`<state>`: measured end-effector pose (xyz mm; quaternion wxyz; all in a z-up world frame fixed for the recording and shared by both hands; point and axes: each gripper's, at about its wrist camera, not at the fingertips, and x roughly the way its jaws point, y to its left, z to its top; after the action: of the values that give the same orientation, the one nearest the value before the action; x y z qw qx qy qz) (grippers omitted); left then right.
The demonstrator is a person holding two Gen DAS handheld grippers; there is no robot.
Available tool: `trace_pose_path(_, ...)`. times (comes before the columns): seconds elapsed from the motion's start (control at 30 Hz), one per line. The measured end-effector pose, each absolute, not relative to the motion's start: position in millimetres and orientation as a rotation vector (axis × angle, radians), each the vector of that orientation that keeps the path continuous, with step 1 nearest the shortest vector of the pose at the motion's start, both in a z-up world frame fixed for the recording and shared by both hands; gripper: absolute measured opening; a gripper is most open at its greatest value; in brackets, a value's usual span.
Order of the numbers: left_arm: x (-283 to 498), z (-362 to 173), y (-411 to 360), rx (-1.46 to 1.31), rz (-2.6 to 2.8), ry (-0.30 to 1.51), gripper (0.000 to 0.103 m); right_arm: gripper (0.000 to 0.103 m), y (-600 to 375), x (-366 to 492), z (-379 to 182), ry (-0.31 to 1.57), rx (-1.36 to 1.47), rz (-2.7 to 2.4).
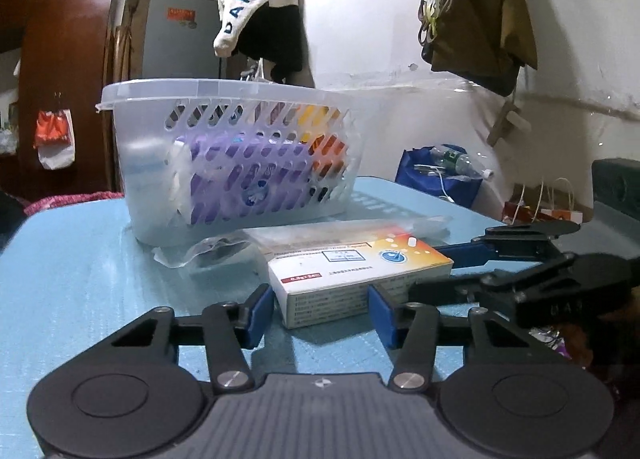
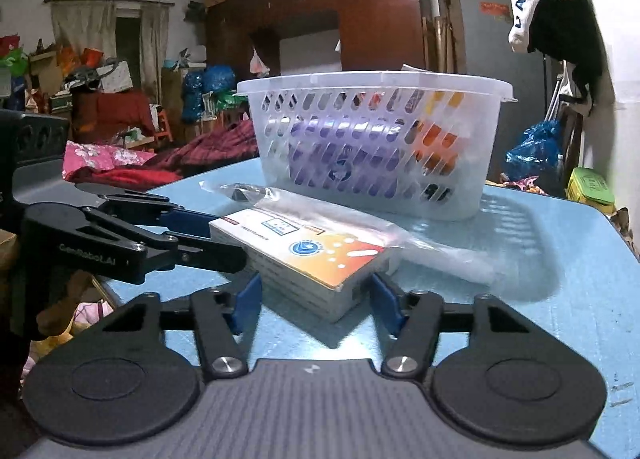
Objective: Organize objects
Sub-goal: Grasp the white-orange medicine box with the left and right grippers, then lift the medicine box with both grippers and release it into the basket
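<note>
A white and orange medicine box [image 1: 352, 279] [image 2: 304, 259] lies flat on the blue table [image 1: 80, 279] [image 2: 560, 279]. My left gripper [image 1: 320, 311] is open, its blue pads either side of the box's near end. My right gripper [image 2: 316, 299] is open too, straddling a corner of the same box from the other side. Each gripper shows in the other's view, the right one in the left wrist view [image 1: 500, 259] and the left one in the right wrist view [image 2: 160, 235]. A clear plastic packet [image 1: 248, 243] [image 2: 340, 219] lies behind the box. A clear slotted basket [image 1: 224, 163] [image 2: 372, 147] holds a purple pack and orange boxes.
The table's edges drop off to the left and right. Clothes and bags hang on the white wall [image 1: 400, 19] behind. A dark wardrobe [image 2: 360, 19] and a cluttered bed [image 2: 120, 163] lie beyond the table.
</note>
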<state>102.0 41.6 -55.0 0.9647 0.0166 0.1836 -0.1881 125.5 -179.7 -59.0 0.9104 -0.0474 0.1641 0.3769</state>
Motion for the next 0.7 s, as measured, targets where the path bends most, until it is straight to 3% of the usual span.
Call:
trace_pose_path(0.17,91.3,-53.1,38.8,0.029,-0.372,0.332,0.053,0.051,-185.2,122.1,-58.9,0.318,-0.079,0.781)
trace_pose_path(0.7,55.2,-22.4,31.8,0.065,-0.357,0.180,0.052,0.050,-186.4,87.9,-20.0,0.159,-0.123,0.757)
